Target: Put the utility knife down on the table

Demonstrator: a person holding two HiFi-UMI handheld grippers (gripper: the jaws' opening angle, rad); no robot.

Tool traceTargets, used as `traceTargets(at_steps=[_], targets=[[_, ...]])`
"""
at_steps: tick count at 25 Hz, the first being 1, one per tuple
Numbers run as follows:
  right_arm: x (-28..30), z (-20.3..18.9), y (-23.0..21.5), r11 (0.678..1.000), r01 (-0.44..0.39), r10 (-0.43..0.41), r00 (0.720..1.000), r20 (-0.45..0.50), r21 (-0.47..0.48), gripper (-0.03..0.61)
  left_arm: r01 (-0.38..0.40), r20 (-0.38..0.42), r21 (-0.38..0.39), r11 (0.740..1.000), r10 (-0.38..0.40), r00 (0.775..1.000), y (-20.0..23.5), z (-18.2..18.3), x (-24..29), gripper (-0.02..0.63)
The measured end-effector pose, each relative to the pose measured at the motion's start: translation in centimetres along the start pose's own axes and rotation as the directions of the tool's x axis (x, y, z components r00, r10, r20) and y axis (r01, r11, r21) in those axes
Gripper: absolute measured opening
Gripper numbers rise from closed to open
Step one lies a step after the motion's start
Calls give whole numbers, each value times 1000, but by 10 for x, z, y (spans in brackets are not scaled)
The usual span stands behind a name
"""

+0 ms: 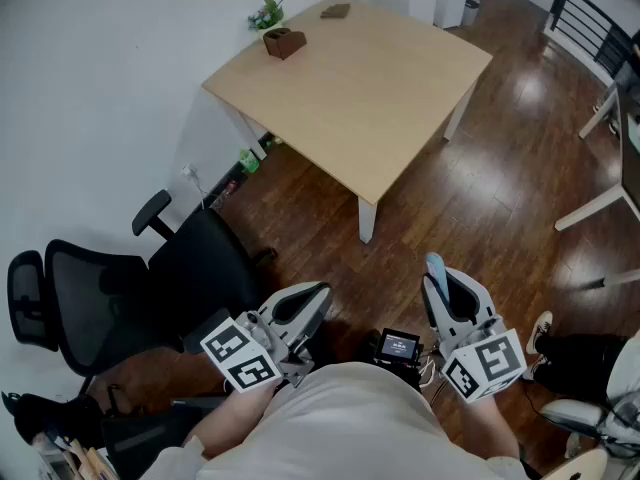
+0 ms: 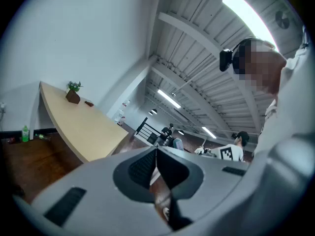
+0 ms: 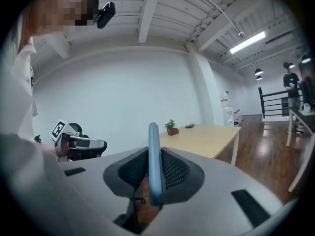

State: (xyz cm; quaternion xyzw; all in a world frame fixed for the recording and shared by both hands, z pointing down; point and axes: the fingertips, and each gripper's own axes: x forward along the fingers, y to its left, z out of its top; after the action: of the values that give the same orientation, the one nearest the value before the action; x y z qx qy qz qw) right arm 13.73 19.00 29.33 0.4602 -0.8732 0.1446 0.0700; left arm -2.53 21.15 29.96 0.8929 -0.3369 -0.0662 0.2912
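Observation:
The light-blue utility knife (image 3: 154, 161) stands upright between the jaws of my right gripper (image 3: 153, 168), which is shut on it; in the head view its tip (image 1: 435, 264) sticks out past the right gripper (image 1: 445, 293). My left gripper (image 1: 305, 306) is held low at the left, shut with nothing between its jaws, as the left gripper view (image 2: 156, 167) shows. The wooden table (image 1: 350, 88) stands well ahead of both grippers, across a stretch of floor.
On the table's far corner sit a small brown holder (image 1: 283, 43), a small plant (image 1: 266, 14) and a dark flat object (image 1: 335, 11). A black office chair (image 1: 130, 283) stands at the left. A green bottle (image 1: 248, 161) lies under the table. Other people stand in the distance (image 3: 291, 90).

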Motion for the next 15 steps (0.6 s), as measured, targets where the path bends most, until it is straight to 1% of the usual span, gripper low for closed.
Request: traceTargets(at_steps=[3,6,11,15], targets=[[27,5,-5,1000,-8,8,1000,-8,-9,77,-2,16,11,1000,2,1000,21,17,9,0],[59,10,-13,1000,10,-10,1000,-8,-18,77,5,28,24,1000,-6,1000,50,36,16,0],[126,18,-20,999,42,-42,999,-29,-8,77,11,18,26,1000,-11,1000,110,70,26,0],[175,33,-26,997,80,-80,996,-42,-10,77,45,4,36,998,-45,999,150,108,41,0]])
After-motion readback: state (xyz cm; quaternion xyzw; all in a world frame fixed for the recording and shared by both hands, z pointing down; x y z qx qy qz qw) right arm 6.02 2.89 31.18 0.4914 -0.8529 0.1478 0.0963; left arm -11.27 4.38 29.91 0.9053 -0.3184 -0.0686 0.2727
